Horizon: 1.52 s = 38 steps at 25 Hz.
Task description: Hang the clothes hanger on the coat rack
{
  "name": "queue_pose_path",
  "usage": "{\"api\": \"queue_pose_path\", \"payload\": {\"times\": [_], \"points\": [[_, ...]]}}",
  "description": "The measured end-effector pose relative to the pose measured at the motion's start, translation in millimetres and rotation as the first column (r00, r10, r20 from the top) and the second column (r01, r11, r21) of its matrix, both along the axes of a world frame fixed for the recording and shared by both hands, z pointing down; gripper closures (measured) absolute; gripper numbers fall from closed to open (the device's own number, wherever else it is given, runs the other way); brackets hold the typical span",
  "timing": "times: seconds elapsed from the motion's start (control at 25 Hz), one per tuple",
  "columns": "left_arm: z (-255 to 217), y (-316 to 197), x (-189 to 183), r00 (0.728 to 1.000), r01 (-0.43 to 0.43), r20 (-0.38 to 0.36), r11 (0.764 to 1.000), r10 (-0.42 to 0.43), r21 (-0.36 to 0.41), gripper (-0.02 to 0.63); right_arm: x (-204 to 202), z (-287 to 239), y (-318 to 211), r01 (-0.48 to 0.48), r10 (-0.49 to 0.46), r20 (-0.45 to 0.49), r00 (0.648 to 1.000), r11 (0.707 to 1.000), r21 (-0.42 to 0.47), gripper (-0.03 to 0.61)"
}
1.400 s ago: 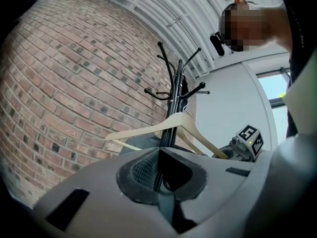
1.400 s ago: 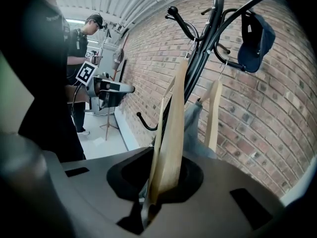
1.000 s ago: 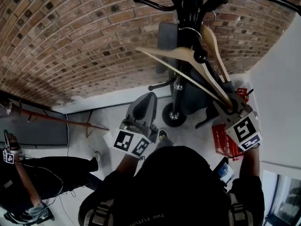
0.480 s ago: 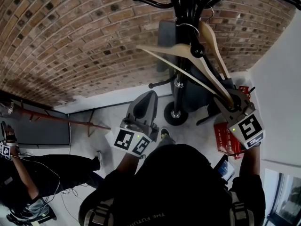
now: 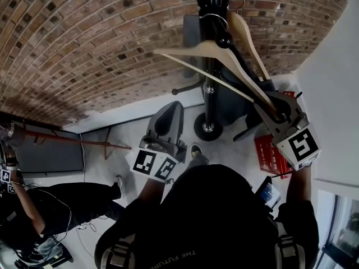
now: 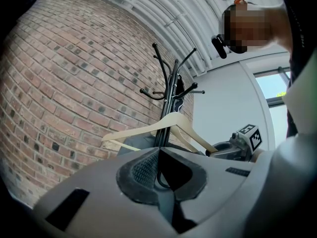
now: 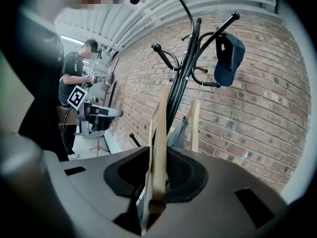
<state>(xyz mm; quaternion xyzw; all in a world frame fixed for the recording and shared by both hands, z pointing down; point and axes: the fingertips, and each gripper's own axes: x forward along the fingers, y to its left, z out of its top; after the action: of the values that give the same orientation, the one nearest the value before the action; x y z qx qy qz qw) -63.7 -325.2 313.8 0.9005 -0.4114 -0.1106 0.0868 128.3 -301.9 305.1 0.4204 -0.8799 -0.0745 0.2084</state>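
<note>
While clamped in right gripper (image 7: pixel 157 192) jaws, pale wooden clothes hanger (image 7: pixel 159 143) by coat rack (image 5: pixel 209 94); left gripper (image 6: pixel 161 177) jaws together, empty.

Perhaps a workshop or lab is indicated: bare brick wall (image 5: pixel 84 43), ribbed ceiling (image 6: pixel 163 11), second person (image 7: pixel 74 73) handling marked gear (image 7: pixel 76 97).

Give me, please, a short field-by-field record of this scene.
Right gripper: jaws shut on one end of the wooden hanger
Left gripper: jaws together, holding nothing
Hanger position: raised against the coat rack; whether it hangs on a peg is unclear
Also on rack: second hanger, dark cap
Backdrop: brick wall
</note>
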Motion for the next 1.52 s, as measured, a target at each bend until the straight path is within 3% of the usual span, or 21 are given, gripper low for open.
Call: {"api": "queue_pose_path", "payload": {"times": [0.36,0.76,1.24,1.52], "points": [[-3,24,-3,1.0,0.023,0.003,1.0,-0.023,0.007,0.595,13,-17,17,-0.06,0.056,0.053,0.997,0.996,0.07,0.48],[7,104,8,0.999,0.031,0.021,0.999,-0.031,-0.008,0.595,38,-19,88,-0.148,0.133,0.101,0.986,0.976,0.162,0.48],[12,165,31,0.999,0.009,0.039,1.0,-0.009,-0.014,0.595,58,0,151,-0.18,0.159,0.184,0.97,0.978,0.102,0.535],[12,170,33,0.999,0.013,0.041,1.0,-0.013,-0.007,0.595,51,8,159,-0.148,0.13,0.183,0.975,0.985,0.092,0.551]]}}
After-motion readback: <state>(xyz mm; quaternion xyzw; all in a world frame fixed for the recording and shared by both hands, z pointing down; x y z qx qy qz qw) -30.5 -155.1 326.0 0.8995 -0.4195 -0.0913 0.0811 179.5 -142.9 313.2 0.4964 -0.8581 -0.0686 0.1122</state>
